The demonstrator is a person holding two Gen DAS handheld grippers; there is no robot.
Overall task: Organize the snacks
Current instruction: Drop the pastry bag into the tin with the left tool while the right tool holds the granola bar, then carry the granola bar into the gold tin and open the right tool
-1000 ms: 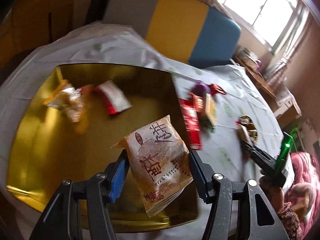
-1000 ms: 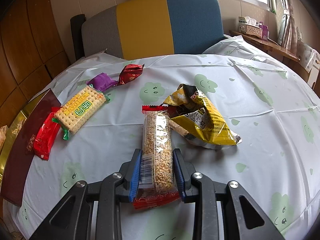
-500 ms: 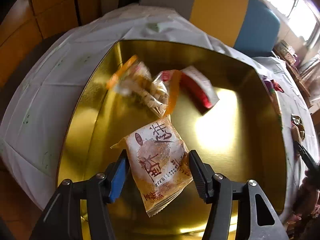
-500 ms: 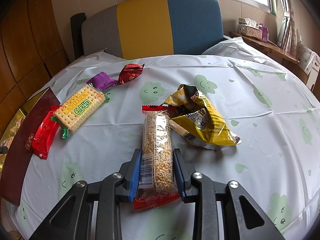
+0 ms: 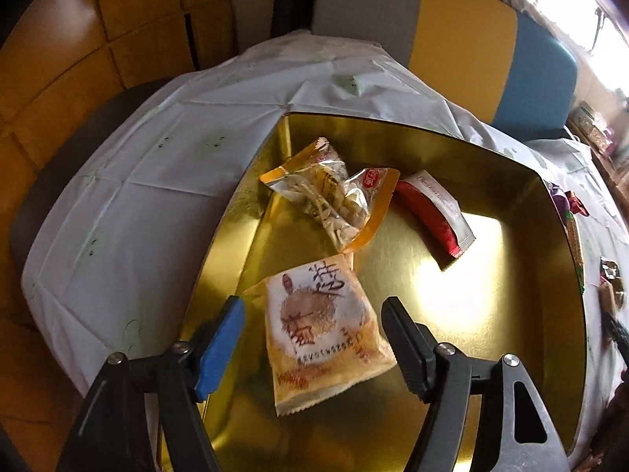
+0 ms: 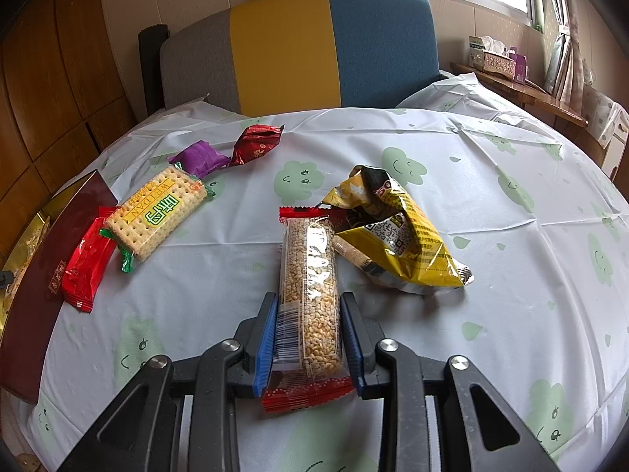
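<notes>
Snacks lie in two groups: some inside a gold tray (image 5: 550,314) and the rest loose on the cloth-covered surface (image 6: 511,255). In the left wrist view the left gripper (image 5: 312,320) tilts steeply down over the tray, its fingers (image 5: 222,334) opening, with clear gaps on both sides of the orange pastry packet (image 5: 322,334) that sits between them. The packet seems to rest on the tray floor at lower centre, though the glare on the gold makes this hard to confirm. Above it in the frame lie a clear bag of pale nuts (image 5: 334,200) with orange edges and, to its right, a red and white sachet (image 5: 436,212), both on the tray floor.

In the right wrist view the right gripper (image 6: 308,338) points down at a shallower slant, its fingers (image 6: 265,338) pinching the near end of a long puffed-grain bar (image 6: 310,279) in a clear wrapper with red ends. The bar runs away from the fingers toward frame centre, its far end beside a crumpled yellow chip bag (image 6: 401,232). To the left lie a cracker pack (image 6: 157,212), a red packet (image 6: 86,263) just beside it, and further up a purple candy (image 6: 198,159) and a red candy (image 6: 257,143). The tray's dark red outer wall (image 6: 51,275) shows at the left edge.
</notes>
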